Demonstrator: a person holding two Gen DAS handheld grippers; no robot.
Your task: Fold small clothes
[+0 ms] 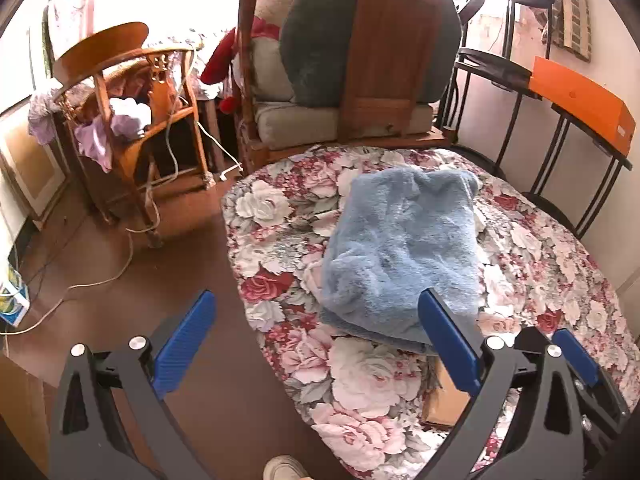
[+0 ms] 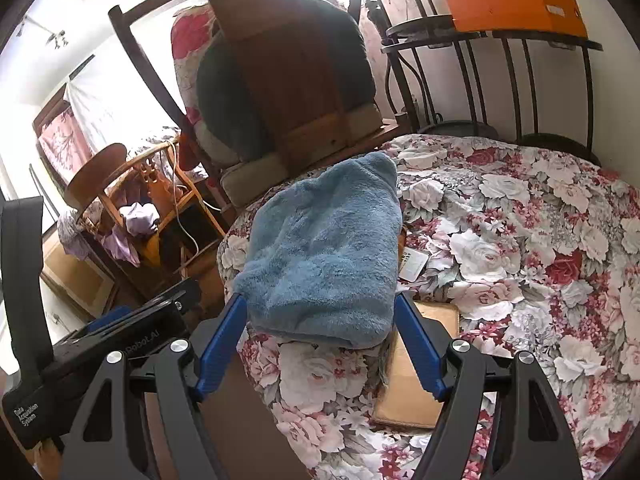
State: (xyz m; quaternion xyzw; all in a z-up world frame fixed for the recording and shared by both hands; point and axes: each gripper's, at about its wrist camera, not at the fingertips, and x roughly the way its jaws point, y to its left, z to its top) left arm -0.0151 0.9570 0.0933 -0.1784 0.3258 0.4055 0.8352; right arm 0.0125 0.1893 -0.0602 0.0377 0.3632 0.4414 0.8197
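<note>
A fluffy light-blue garment lies folded on the rose-patterned cloth of the table; it also shows in the right wrist view. My left gripper is open and empty, held above the table's near left edge, its right finger over the garment's near edge. My right gripper is open and empty, its blue fingers either side of the garment's near edge. The right gripper's blue finger shows at the lower right of the left wrist view; the left gripper's body shows at the lower left of the right wrist view.
A brown cardboard piece and a white card lie on the cloth beside the garment. A cushioned wooden chair stands behind the table. A wooden chair with purple clothes stands left, cables on the floor. An orange box sits on a black rack.
</note>
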